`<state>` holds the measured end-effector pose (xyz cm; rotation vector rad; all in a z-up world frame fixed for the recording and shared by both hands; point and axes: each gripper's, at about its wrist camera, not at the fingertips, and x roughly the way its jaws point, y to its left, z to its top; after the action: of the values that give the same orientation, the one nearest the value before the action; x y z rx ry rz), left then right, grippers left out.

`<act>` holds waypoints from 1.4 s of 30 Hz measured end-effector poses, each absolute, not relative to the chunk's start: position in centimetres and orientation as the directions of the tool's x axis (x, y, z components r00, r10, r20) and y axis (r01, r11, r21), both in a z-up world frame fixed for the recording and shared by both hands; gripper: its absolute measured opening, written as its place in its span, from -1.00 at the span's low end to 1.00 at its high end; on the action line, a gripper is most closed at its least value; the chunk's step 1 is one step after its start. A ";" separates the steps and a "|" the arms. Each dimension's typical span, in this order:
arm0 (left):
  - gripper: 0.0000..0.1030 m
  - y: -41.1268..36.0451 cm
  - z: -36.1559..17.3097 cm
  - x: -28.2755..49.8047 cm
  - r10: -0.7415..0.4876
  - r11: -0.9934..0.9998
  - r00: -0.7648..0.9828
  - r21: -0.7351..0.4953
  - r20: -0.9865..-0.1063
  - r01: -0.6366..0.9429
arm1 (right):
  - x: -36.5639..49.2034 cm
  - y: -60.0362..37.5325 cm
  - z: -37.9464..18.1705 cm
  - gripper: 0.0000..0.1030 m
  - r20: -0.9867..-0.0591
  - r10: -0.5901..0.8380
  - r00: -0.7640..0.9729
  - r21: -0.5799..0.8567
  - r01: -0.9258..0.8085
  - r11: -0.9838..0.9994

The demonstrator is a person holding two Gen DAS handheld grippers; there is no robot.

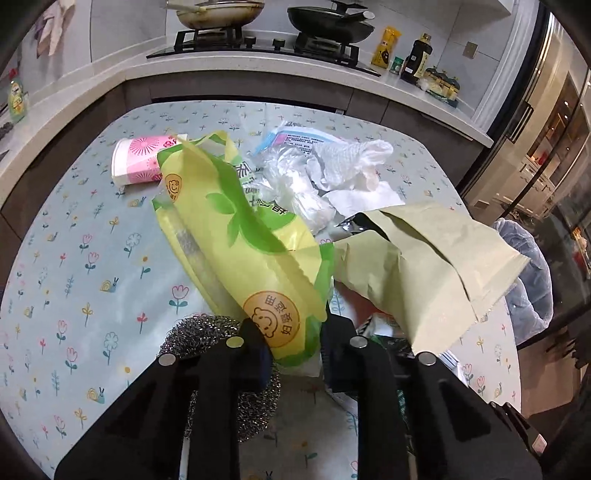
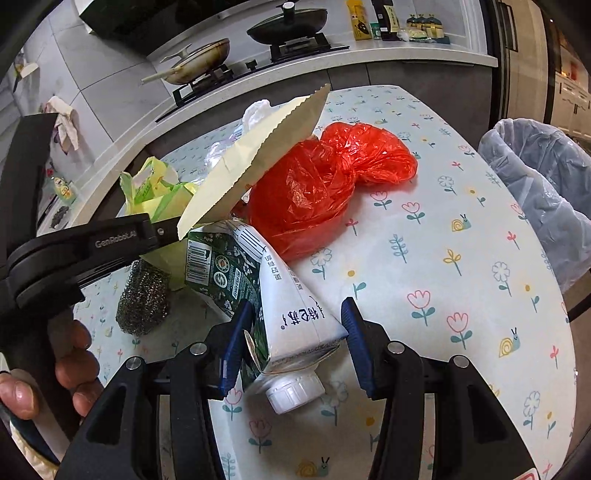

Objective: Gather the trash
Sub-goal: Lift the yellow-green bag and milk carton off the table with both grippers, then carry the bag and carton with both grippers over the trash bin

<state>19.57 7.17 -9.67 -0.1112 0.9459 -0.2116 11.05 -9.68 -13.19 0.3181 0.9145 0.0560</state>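
Note:
My left gripper point(image 1: 293, 341) is shut on a yellow-green plastic wrapper point(image 1: 240, 240), held up over the table. It also shows in the right wrist view point(image 2: 155, 188). A beige paper bag point(image 1: 436, 266) lies beside it and stands over the carton in the right wrist view point(image 2: 255, 155). My right gripper point(image 2: 293, 332) is open, its jaws on either side of a green and white milk carton point(image 2: 291, 314) lying on the table. A red plastic bag point(image 2: 325, 184) lies behind the carton. Crumpled tissues point(image 1: 351, 166), clear plastic bags point(image 1: 295, 177) and a pink paper cup point(image 1: 140, 162) lie farther back.
A steel wool scrubber point(image 1: 207, 332) sits under the left gripper and shows in the right wrist view point(image 2: 144, 299). A bin lined with a clear bag point(image 2: 543, 184) stands off the table's right edge. The flowered tablecloth point(image 2: 443, 277) covers the table. A stove with pans point(image 1: 258, 33) is behind.

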 end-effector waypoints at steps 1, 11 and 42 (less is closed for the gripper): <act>-0.63 7.2 -9.5 19.4 -0.227 0.974 0.569 -0.185 -0.790 0.131 | 11.1 -9.6 -13.1 -0.06 -0.768 0.183 0.613 0.294 0.084 0.952; -0.66 7.1 -5.6 16.3 -0.210 0.978 0.627 -0.162 -0.750 0.135 | 8.9 -9.6 -9.0 -0.08 -0.690 0.188 0.699 0.303 0.042 0.952; -0.66 -8.2 2.8 10.1 -0.402 0.895 0.659 -0.123 -0.635 0.428 | 1.2 -25.1 -1.4 -0.08 -0.530 -0.080 0.845 0.303 0.276 0.912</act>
<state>10.12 -8.17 2.85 0.0388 0.7095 -0.4702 1.25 -25.14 -1.36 0.3817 0.5350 -0.1928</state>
